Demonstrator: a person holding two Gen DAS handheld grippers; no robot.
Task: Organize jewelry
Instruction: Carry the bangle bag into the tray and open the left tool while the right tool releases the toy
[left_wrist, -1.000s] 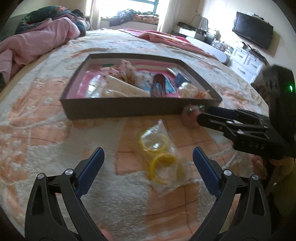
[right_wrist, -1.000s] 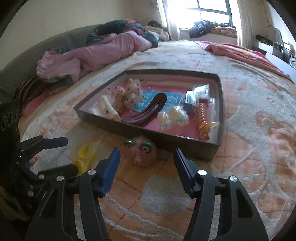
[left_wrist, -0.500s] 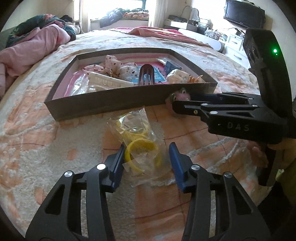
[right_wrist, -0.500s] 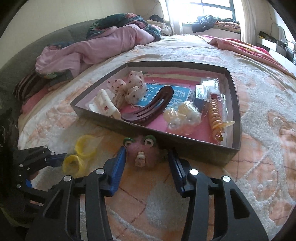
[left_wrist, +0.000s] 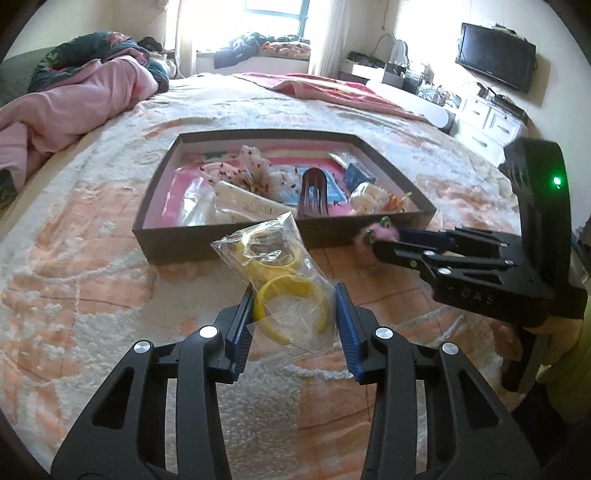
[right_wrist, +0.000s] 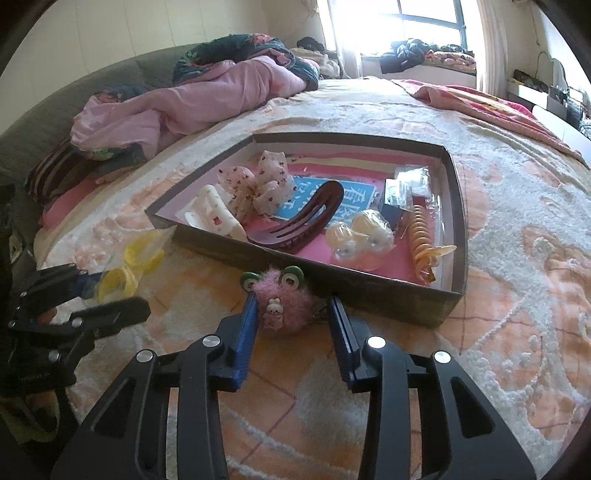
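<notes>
While both loose pieces lie on the bed just outside the tray's (left_wrist: 229, 236) near wall, we clamp our left claw (left_wrist: 294, 310) on the bagged yellow bangles (left_wrist: 280, 280), and our right claw (right_wrist: 291, 317), jaws just closing, squeezes the pink fuzzy charm (right_wrist: 282, 299), ready for lifting over that wall.

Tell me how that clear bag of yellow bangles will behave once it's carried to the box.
The clear bag is thin crinkled film, so it will probably sag and swing below the left gripper. The yellow bangles look rigid and loose inside, likely to slide about. It seems light.
</notes>
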